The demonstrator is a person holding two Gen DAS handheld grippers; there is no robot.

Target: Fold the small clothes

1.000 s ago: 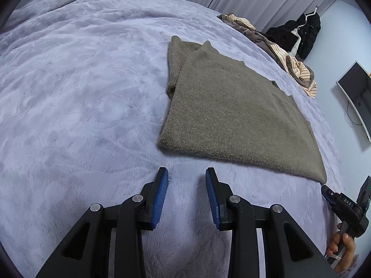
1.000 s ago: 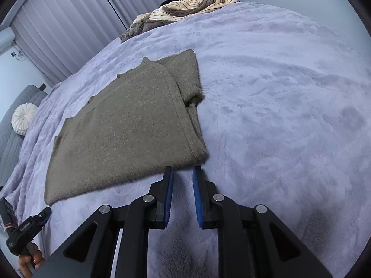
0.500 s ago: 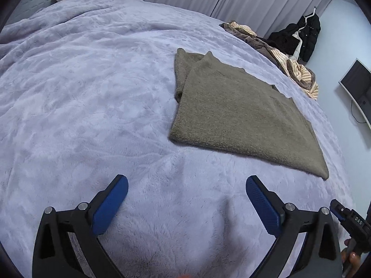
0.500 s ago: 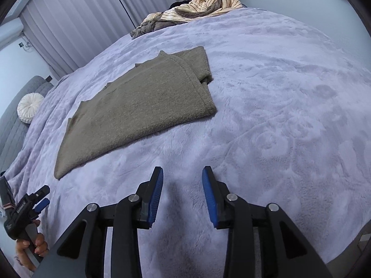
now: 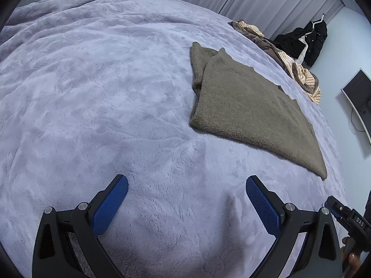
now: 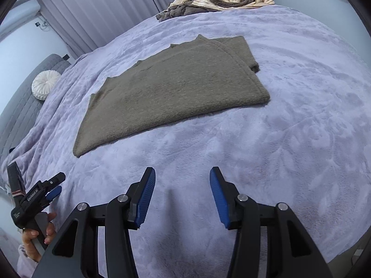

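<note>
Both grippers have drawn back from the folded sweater [image 5: 250, 106], fingers [image 5: 111, 205] spread, empty, right's just widening.

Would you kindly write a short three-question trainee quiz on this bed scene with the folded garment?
1. True or false: the left claw grips the folded olive-brown knitted garment.
2. What covers the bed?
   A. a lilac plush blanket
   B. a white sheet
   C. a green quilt
3. Fill in: the heap of striped clothes lies at the blanket's far ____.

Key
1. False; both claws, the right claw too, are open and empty.
2. A
3. edge
</note>
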